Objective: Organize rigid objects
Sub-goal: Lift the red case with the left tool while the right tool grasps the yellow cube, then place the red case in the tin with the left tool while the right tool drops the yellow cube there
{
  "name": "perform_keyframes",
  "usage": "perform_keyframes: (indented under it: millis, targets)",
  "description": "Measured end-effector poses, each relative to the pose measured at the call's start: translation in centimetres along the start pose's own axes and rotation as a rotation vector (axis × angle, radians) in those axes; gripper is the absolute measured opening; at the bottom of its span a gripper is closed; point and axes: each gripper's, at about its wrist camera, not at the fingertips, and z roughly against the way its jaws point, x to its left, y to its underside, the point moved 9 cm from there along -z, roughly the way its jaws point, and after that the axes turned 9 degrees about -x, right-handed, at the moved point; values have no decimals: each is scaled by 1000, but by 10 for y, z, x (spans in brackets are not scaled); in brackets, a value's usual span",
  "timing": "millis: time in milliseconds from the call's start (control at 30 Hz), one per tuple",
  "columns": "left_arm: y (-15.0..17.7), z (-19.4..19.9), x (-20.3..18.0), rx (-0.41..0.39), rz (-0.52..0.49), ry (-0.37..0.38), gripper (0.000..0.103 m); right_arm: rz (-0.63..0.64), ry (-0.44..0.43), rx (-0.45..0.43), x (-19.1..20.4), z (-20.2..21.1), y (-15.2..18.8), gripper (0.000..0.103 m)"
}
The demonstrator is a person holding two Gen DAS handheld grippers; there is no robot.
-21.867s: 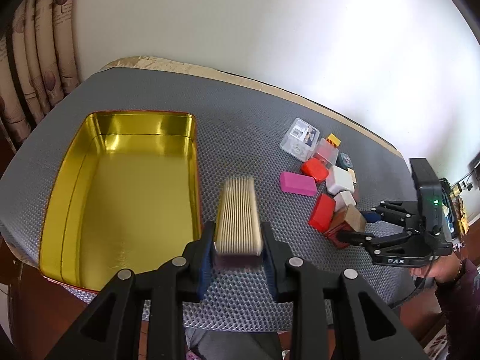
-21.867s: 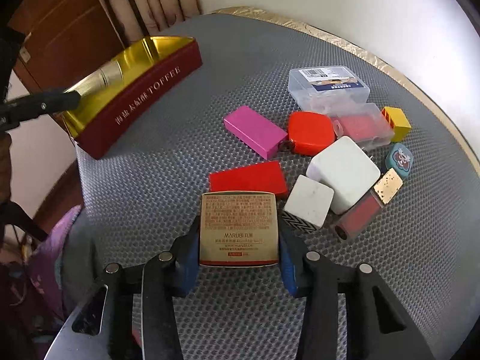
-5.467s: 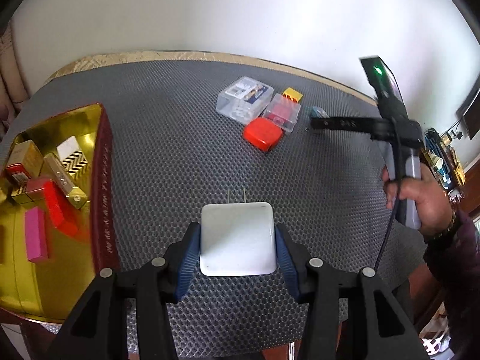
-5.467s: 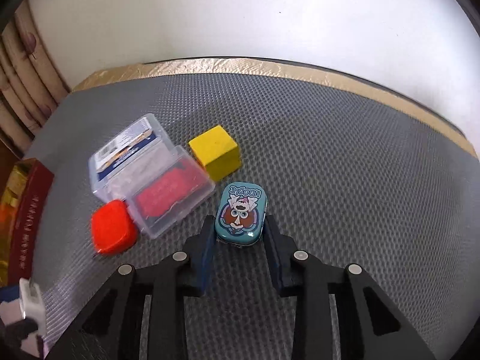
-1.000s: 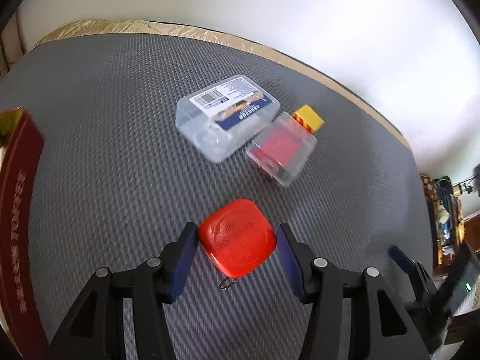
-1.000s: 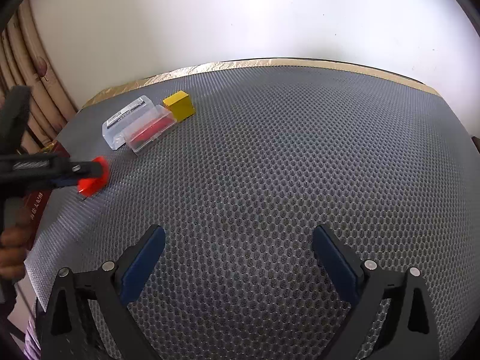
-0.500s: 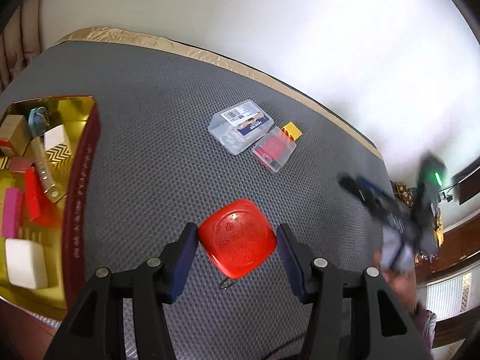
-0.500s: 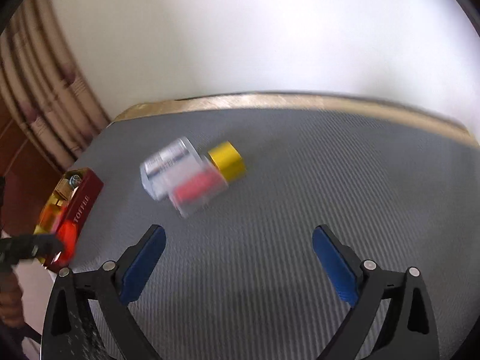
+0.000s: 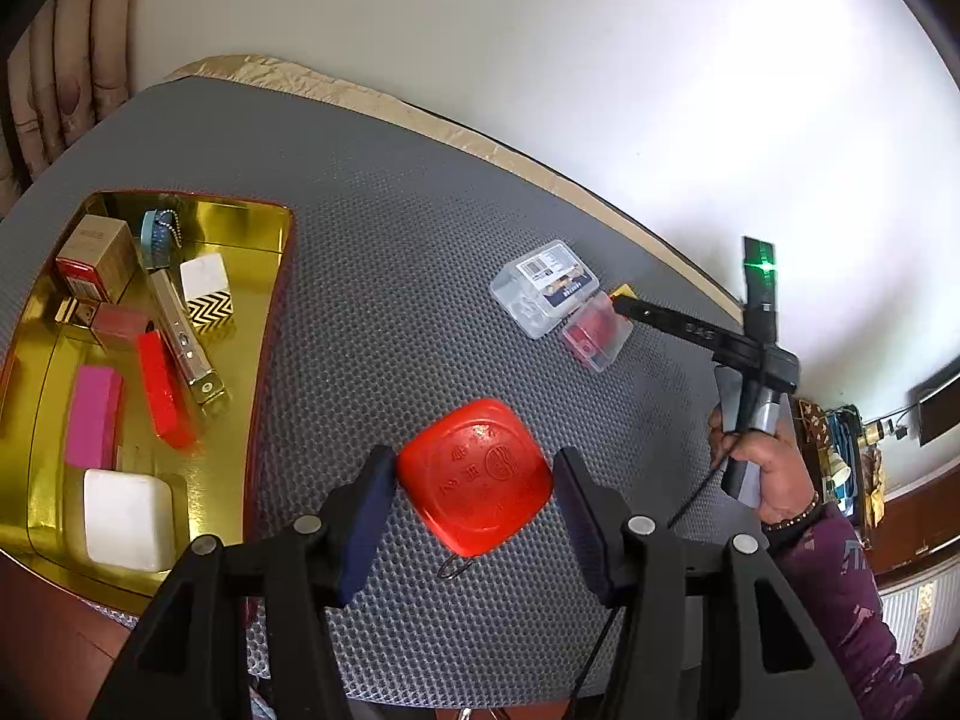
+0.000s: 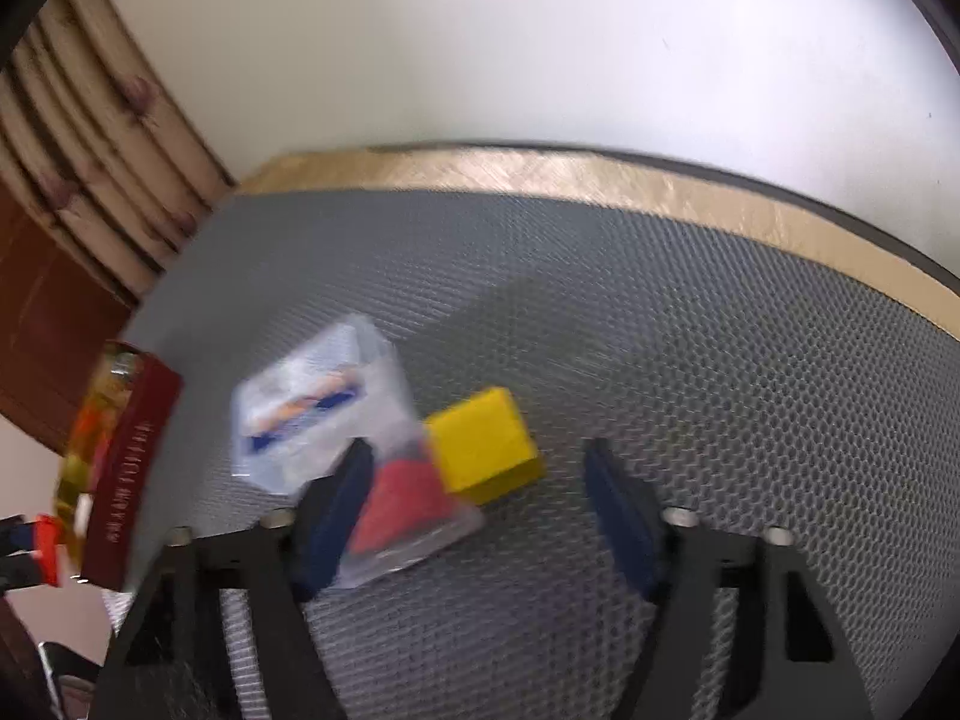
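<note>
My left gripper (image 9: 474,507) is shut on a flat red square box (image 9: 474,474), held above the grey mat to the right of the gold tin tray (image 9: 282,252). My right gripper (image 10: 477,510) is closing. A yellow cube (image 10: 480,438) and part of a small clear case with red contents (image 10: 408,498) lie between its jaws, and the pads do not press on either. A larger clear labelled box (image 10: 318,408) lies just left of them. In the left wrist view the right gripper (image 9: 624,303) reaches the yellow cube beside the clear box (image 9: 543,288) and the small case (image 9: 597,330).
Several items lie in the tray, among them a white block (image 9: 126,519), a pink bar (image 9: 93,414) and a red bar (image 9: 159,387). Its dark red wall (image 10: 129,468) shows at the left of the right wrist view. A person's hand (image 9: 762,468) holds the right gripper.
The left gripper has carried the red box up and left, bringing the whole tray into view. The right gripper has swept over to the yellow cube and its jaws have narrowed around it.
</note>
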Motion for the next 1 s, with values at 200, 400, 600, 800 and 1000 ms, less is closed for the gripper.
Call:
perform_keyframes:
  millis: [200, 400, 600, 800, 1000]
  targets:
    - [2, -1, 5, 19, 2, 0, 55, -41, 1, 3, -22, 4, 1, 52]
    - [3, -12, 3, 26, 5, 4, 55, 33, 34, 3, -19, 5, 4, 52]
    - [0, -4, 1, 7, -9, 5, 55, 42, 79, 21, -14, -13, 1, 47]
    - [-15, 32, 23, -64, 9, -38, 55, -43, 78, 2, -22, 0, 8, 30]
    - [-27, 65, 90, -116, 29, -192, 55, -111, 60, -19, -31, 37, 27, 28]
